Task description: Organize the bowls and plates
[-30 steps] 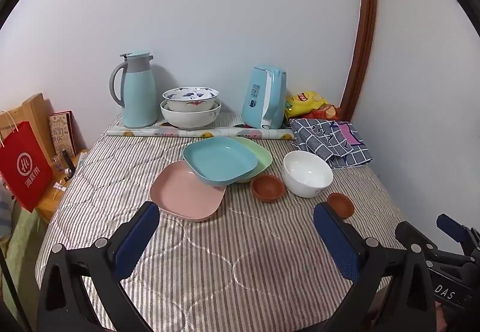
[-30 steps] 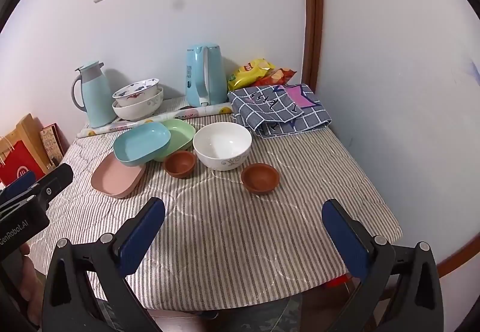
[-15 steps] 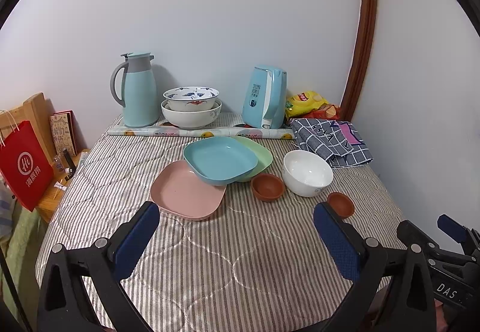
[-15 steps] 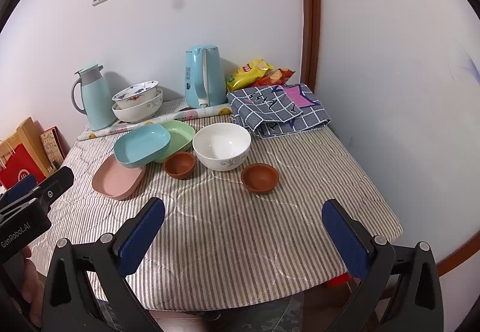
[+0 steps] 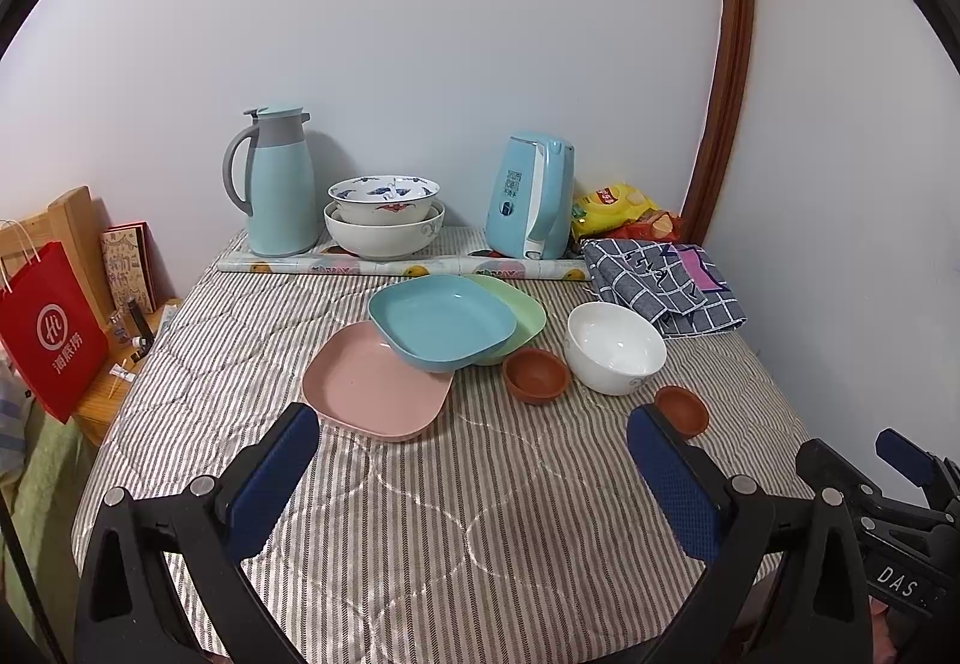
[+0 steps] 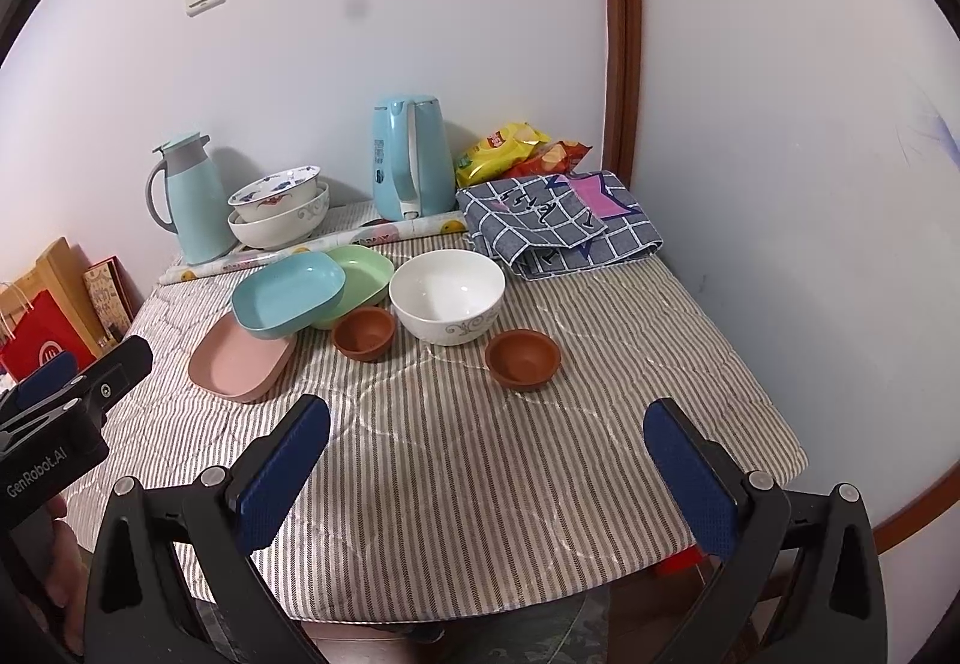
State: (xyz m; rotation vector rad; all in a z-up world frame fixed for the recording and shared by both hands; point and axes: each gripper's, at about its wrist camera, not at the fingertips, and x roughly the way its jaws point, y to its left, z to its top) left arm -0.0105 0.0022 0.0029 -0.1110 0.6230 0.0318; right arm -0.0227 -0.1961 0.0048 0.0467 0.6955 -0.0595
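Dishes on the striped counter (image 5: pixel 456 532), largest first: pink plate (image 5: pixel 375 385), blue plate (image 5: pixel 441 319) tilted across it and the green plate (image 5: pixel 522 307), white bowl (image 6: pixel 447 295), then two brown bowls (image 6: pixel 363 331) (image 6: pixel 522 355). My left gripper (image 5: pixel 474 484) stands wide and empty, the pink plate just ahead of its left finger. My right gripper (image 6: pixel 486 475), also wide and empty, faces the nearer brown bowl, so I judge each side takes its own pile.
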